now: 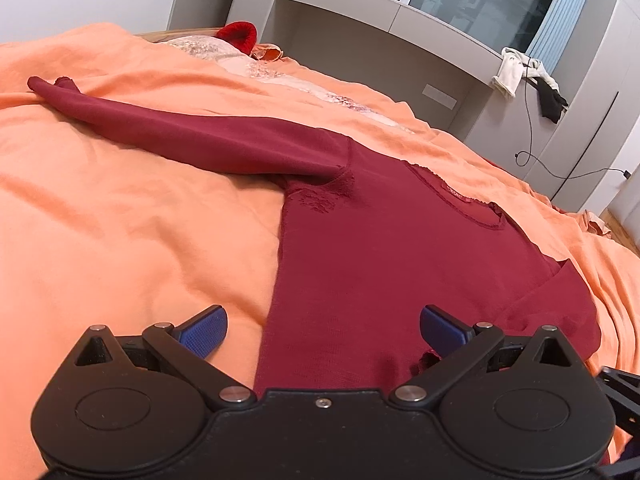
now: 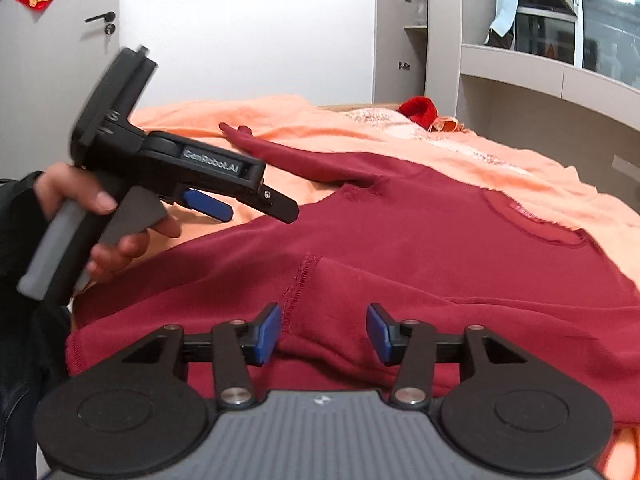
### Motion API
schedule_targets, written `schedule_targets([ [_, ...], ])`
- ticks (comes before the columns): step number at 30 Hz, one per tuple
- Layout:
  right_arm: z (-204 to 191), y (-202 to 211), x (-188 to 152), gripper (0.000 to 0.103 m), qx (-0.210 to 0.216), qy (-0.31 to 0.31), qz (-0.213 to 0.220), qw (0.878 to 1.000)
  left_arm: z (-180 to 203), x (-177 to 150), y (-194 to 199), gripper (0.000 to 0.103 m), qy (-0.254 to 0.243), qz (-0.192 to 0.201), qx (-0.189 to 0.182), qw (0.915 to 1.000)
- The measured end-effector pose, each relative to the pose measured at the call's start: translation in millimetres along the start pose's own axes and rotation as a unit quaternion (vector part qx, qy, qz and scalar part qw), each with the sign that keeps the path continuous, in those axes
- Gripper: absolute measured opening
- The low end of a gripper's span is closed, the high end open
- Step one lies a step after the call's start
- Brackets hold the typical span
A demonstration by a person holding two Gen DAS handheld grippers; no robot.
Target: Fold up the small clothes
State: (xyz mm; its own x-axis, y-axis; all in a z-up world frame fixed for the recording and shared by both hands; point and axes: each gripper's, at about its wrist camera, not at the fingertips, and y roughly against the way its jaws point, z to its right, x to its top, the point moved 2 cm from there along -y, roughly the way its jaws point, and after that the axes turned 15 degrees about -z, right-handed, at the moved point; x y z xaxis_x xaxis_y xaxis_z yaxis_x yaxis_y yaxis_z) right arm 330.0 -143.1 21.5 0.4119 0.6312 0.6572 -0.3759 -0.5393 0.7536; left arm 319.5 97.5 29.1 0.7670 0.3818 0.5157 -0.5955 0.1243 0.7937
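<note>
A dark red long-sleeved top (image 1: pixel 400 260) lies flat on an orange bed cover (image 1: pixel 120 220), neckline (image 1: pixel 460 204) toward the far side. One sleeve (image 1: pixel 180 132) stretches out to the left. The other sleeve (image 2: pixel 400 292) is folded across the body, its stitched cuff near my right gripper. My left gripper (image 1: pixel 324 328) is open over the top's left side edge, one pad above the cover and one above the cloth. A hand holds it in the right wrist view (image 2: pixel 256 211). My right gripper (image 2: pixel 324 334) is open, and the folded sleeve lies under its gap without the pads pressing on it.
A bright red knit item (image 1: pixel 240 34) and a pale patterned pillow (image 1: pixel 208 48) lie at the head of the bed. Grey built-in shelving (image 1: pixel 360 40) with hanging white and black clothes (image 1: pixel 528 80) stands beyond. The bed edge and wood floor (image 1: pixel 624 232) are at the right.
</note>
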Motion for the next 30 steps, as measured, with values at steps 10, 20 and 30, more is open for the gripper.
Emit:
schedule_targets([
  [10, -23, 8, -13, 0.002, -0.047, 0.025, -0.022, 0.998, 0, 1, 1, 0.102, -0.003, -0.001, 0.0, 1.0],
  [20, -41, 5, -34, 0.011, -0.064, 0.047, -0.041, 0.996, 5, -2, 0, 0.102, -0.012, 0.0, -0.006, 0.9999],
  [30, -38, 10, -30, 0.041, -0.017, 0.007, -0.001, 1.0, 18, -6, 3, 0.102, -0.046, 0.008, -0.044, 0.9979],
])
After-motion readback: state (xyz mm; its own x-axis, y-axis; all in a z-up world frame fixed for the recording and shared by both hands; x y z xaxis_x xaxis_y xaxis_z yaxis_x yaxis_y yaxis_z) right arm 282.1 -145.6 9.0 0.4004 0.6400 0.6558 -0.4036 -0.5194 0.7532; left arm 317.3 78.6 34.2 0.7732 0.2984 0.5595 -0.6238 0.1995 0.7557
